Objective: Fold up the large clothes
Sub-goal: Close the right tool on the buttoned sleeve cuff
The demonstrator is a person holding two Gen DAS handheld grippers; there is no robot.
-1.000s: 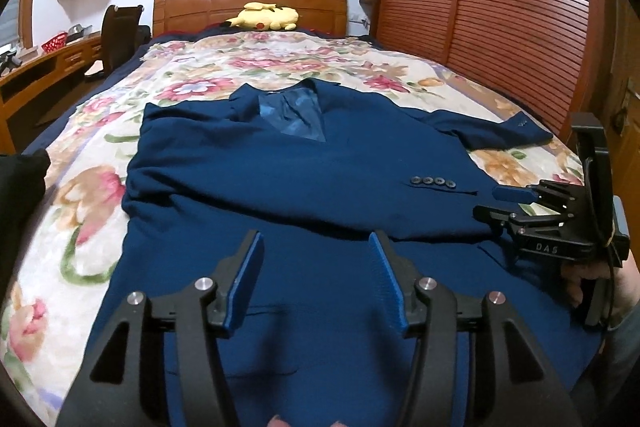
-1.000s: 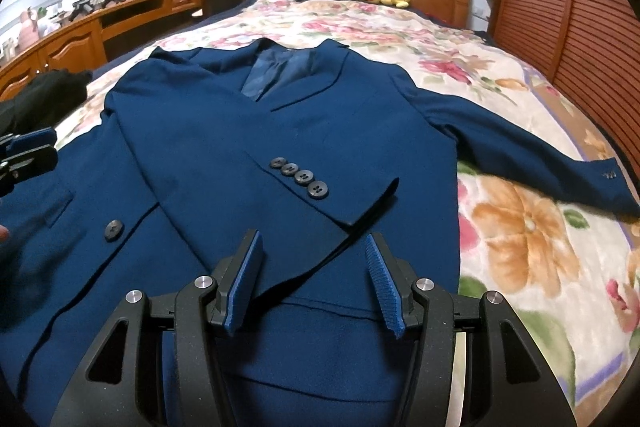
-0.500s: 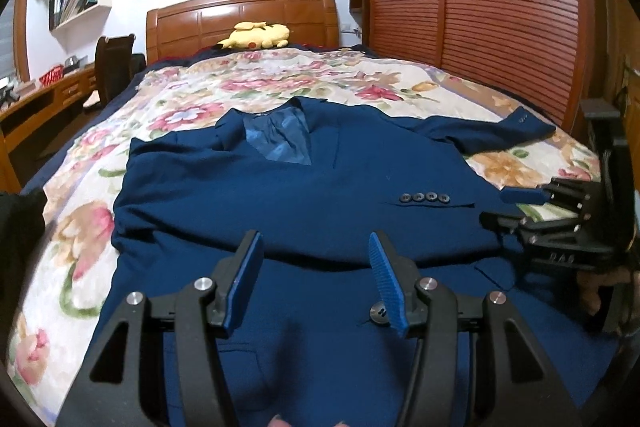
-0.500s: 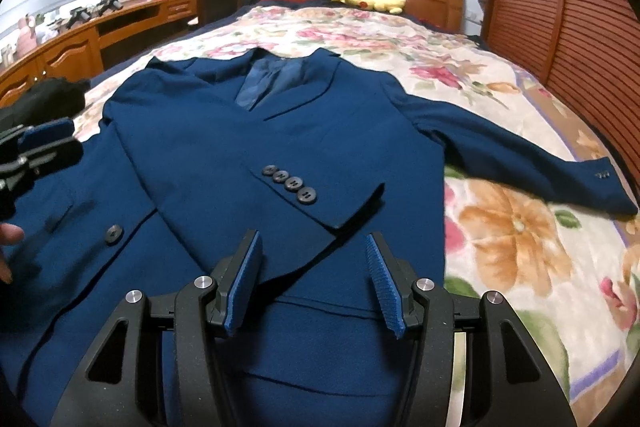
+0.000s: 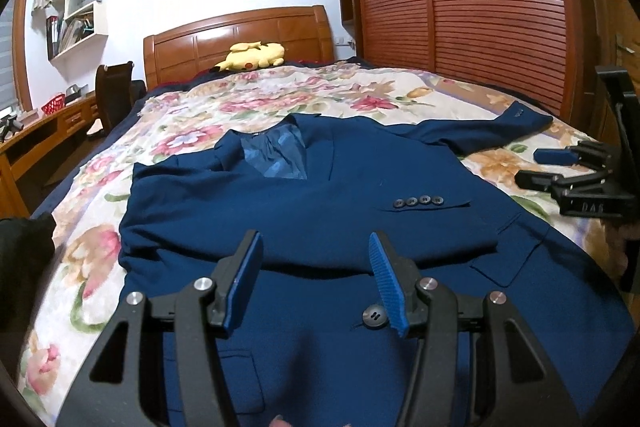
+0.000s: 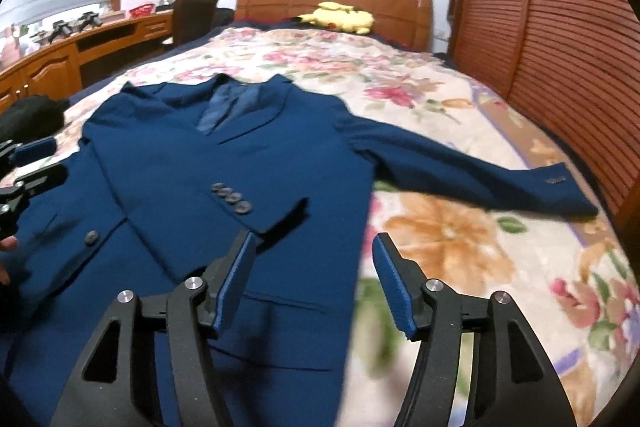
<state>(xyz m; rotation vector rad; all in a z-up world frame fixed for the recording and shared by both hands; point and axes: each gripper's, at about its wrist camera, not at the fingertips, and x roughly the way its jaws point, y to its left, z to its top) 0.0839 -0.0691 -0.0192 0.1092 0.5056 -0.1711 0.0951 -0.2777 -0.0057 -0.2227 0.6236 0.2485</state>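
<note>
Nearest to us, the left tongs (image 5: pixel 316 277) stand apart over the lower front of the jacket (image 5: pixel 320 211), nothing between their pads. The right tongs (image 6: pixel 314 279) are also apart and empty; their jaws have just been opening wider, and they hang over the jacket's right hem edge where the cloth meets the bed (image 6: pixel 460 267).

The jacket lies face up on the bed's floral cover, collar toward the headboard (image 5: pixel 240 39). One sleeve (image 5: pixel 304 219) is already folded across the chest, its cuff buttons (image 5: pixel 418 202) showing. The other sleeve (image 6: pixel 472 171) lies stretched out to the right, well apart from the body, its cuff near the bed's edge.

We judge this a fairly heavy, structured garment: the shoulders and lapels look stiffened, so they should hold shape, while the sleeves and lower panels are soft and will drape and sag if lifted at one point. The weave looks matte and not slippery, so the pads should bite well on a doubled edge. We would take the loose sleeve near its cuff, or pinch the hem at both corners, and avoid gripping over buttons.

Farthest off, a yellow plush (image 5: pixel 252 55) rests by the headboard.
</note>
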